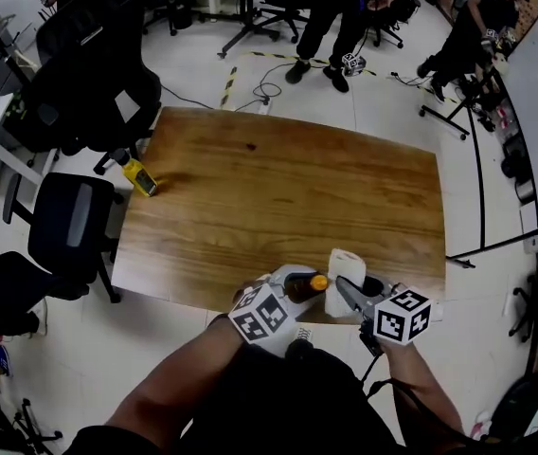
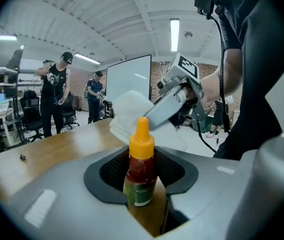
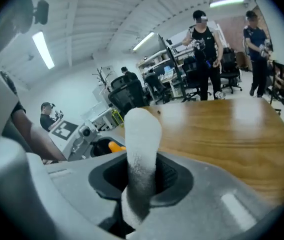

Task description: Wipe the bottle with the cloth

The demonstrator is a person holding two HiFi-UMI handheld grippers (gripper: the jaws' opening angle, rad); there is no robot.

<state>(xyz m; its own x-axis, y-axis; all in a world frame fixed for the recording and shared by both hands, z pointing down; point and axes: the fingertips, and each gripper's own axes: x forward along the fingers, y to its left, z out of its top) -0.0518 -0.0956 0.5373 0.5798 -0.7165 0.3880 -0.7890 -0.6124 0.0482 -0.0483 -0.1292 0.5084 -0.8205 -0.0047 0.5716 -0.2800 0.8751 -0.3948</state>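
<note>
Forearms: L forearm [image 1: 182, 379] and R forearm [image 1: 422, 387] reach in from the bottom edge, closest to the head view.
L gripper [image 1: 299, 286]: jaws pinching the bottle [image 1: 303, 286] low on the body, at the green label. Neck and orange cap [image 1: 318, 282] stick out past the pads.
Bottle pos.: held over the near edge of the bench [image 1: 278, 188], lifted off it. Cap points twd the R gripper [image 1: 347, 295].
R gripper: jaws pinching the cloth [image 1: 345, 271]. 1 folded white wad stands up beyond the tips and the rest hangs below.
Cloth vs bottle: just beside the cap, on its R side. Can't tell if they touch.
Bottle feel (est.): small, light, smooth plastic w/ dark red sauce. Likely to twist in a 2-pad pinch, and a hard squeeze could push sauce up to the cap. Low hold suits it, since the shoulder and cap stay free for wiping.
Cloth feel (est.): soft, limp, v. light. Needs a short free end or it folds away on contact.
Mid bench: bare wood, 1 small dark speck [image 1: 250, 146].
Far L edge: yellow item [image 1: 139, 176], type unclear.
Beyond: office chairs [image 1: 98, 74] and people [image 1: 331, 12] standing on the white floor.
</note>
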